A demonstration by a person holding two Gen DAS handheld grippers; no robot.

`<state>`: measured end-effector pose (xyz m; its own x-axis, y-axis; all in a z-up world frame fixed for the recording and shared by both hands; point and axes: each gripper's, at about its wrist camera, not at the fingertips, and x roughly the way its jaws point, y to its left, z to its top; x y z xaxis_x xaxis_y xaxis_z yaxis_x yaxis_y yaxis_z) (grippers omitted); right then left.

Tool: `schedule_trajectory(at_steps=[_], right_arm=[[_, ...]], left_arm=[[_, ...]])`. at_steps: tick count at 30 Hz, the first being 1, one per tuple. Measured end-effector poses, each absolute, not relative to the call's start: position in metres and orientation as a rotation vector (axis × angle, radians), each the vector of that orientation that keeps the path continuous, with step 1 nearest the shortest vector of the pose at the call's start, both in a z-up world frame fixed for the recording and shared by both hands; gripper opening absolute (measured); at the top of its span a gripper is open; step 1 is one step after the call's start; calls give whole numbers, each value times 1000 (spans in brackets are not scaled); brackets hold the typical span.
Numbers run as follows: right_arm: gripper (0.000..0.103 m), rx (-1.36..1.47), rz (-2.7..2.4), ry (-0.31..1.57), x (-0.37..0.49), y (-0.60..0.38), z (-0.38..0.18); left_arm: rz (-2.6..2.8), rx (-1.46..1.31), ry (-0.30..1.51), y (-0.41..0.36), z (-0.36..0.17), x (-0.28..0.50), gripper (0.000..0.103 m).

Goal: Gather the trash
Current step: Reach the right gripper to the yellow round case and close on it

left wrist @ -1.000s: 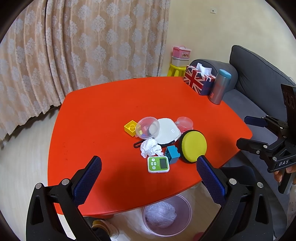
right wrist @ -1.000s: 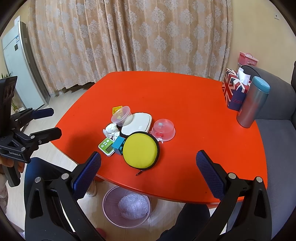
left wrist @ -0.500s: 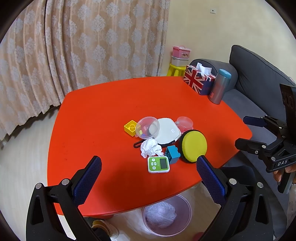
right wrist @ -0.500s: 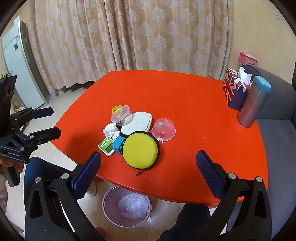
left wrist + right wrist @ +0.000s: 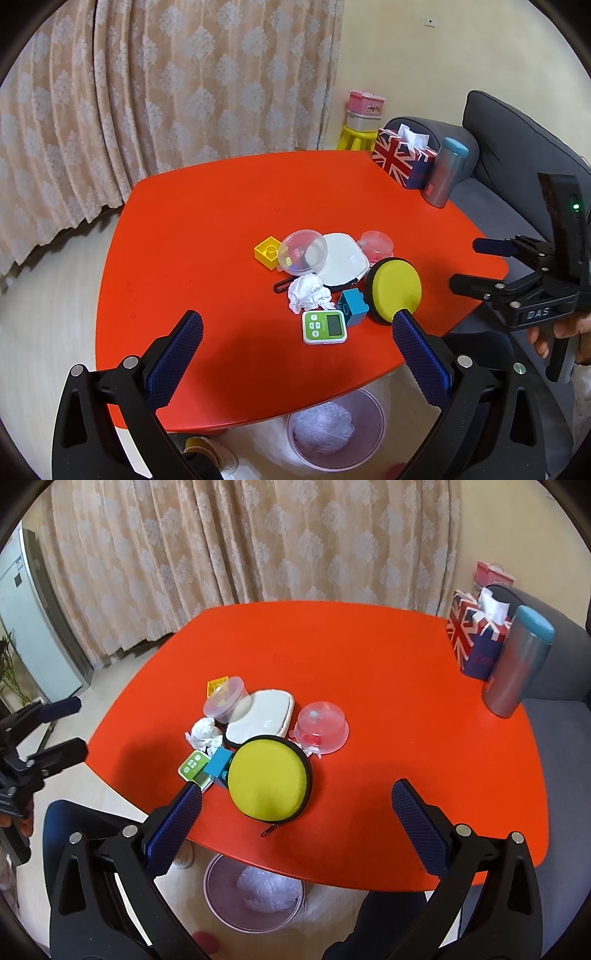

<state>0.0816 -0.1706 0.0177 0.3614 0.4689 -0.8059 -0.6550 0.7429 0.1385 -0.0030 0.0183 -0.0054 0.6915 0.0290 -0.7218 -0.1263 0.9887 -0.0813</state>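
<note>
A crumpled white paper ball (image 5: 308, 293) lies on the red table (image 5: 207, 229) among other items; it also shows in the right wrist view (image 5: 204, 733). A clear pink bin (image 5: 336, 430) holding a crumpled plastic wad stands on the floor under the table's near edge, also seen in the right wrist view (image 5: 255, 893). My left gripper (image 5: 295, 325) is open and empty, held above the near part of the table, short of the paper ball. My right gripper (image 5: 295, 797) is open and empty, above the yellow round case (image 5: 269, 775).
Around the paper ball lie a green timer (image 5: 324, 326), blue block (image 5: 352, 302), yellow block (image 5: 267, 252), clear dome (image 5: 303, 252), white pouch (image 5: 341, 264) and pink dome (image 5: 375, 243). A flag tissue box (image 5: 402, 160) and flask (image 5: 443, 177) stand at the far corner. A grey sofa (image 5: 517, 147) is right.
Both grippers have shifted slightly toward the table; the right wrist view has moved a little forward. Nothing on the table has moved.
</note>
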Motion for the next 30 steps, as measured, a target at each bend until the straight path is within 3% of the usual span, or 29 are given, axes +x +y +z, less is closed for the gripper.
schedule_trajectory(at_steps=[27, 30], right_arm=[[100, -429, 767, 1060, 93, -111, -48], [86, -430, 766, 1064, 93, -110, -52]], left_arm=[[82, -150, 864, 28, -31, 2, 98], [85, -141, 865, 28, -32, 2, 98]])
